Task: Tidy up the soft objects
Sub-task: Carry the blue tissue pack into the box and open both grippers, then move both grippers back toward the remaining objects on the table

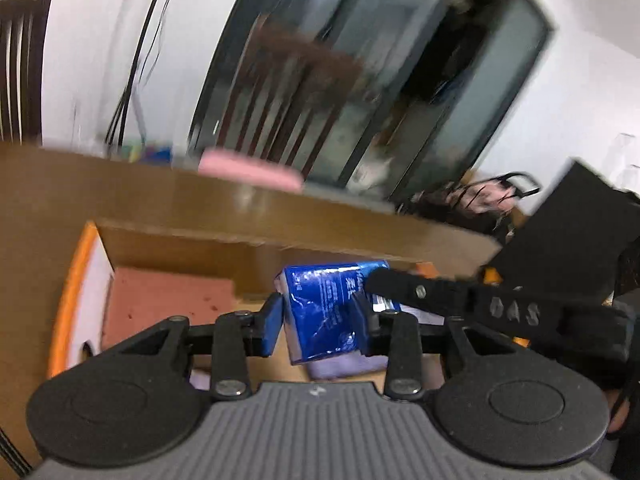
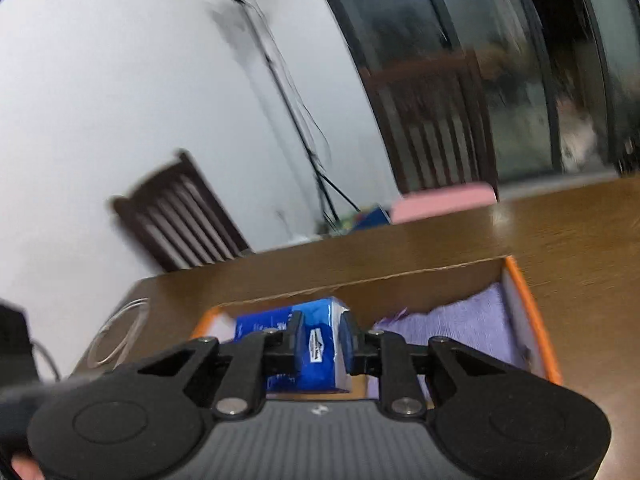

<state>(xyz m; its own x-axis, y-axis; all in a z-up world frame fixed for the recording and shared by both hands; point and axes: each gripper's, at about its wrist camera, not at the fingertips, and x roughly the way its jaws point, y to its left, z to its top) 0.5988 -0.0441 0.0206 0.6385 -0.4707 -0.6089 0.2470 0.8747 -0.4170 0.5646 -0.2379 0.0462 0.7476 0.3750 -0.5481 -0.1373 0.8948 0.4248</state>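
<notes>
A blue tissue pack (image 1: 320,312) sits inside the orange-rimmed cardboard box (image 1: 72,280). My left gripper (image 1: 318,322) has its blue pads on both sides of the pack. My right gripper (image 2: 322,346) is shut on the same blue tissue pack (image 2: 320,352) from the other side; its finger (image 1: 416,292) crosses the left wrist view. A pink cloth (image 1: 168,300) lies in the box's left part. A purple cloth (image 2: 460,328) lies in the box (image 2: 528,308) beside the pack.
The box stands on a brown wooden table (image 2: 560,232). A pink object (image 2: 444,196) lies at the table's far edge. Wooden chairs (image 2: 180,216) and a tripod stand (image 2: 296,120) are behind the table. A wire ring (image 2: 120,336) lies left of the box.
</notes>
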